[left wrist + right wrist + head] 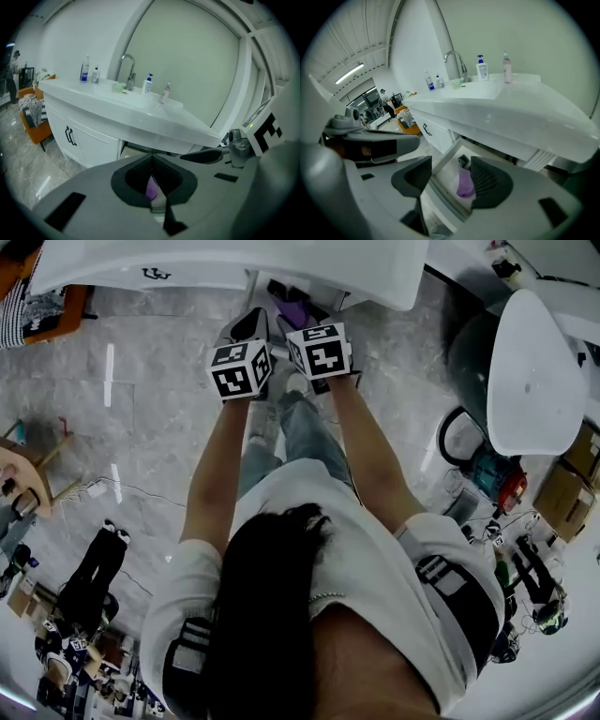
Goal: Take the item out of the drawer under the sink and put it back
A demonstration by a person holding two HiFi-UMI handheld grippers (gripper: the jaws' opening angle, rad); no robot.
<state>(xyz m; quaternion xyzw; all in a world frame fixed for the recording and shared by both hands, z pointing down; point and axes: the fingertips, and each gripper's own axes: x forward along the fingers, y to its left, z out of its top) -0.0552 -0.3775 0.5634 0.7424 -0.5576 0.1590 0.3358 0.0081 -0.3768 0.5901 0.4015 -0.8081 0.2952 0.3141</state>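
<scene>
The drawer (440,199) is open and the purple item (465,185) lies inside, ungrasped, with the right hand-held gripper (451,161) released and the left hand-held gripper (152,158) clenched empty, so taking out probably remains.

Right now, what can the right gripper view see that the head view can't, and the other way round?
Only the right gripper view: the curved chrome tap, a white pump bottle and a slim pink bottle standing by it, plus the jaws of the right hand-held gripper standing apart.

Only the head view: the person's forearms, dark hair and the brown cardboard boxes.

Both: the white sink counter, and under it the open white drawer with the soft purple item lying inside.
</scene>
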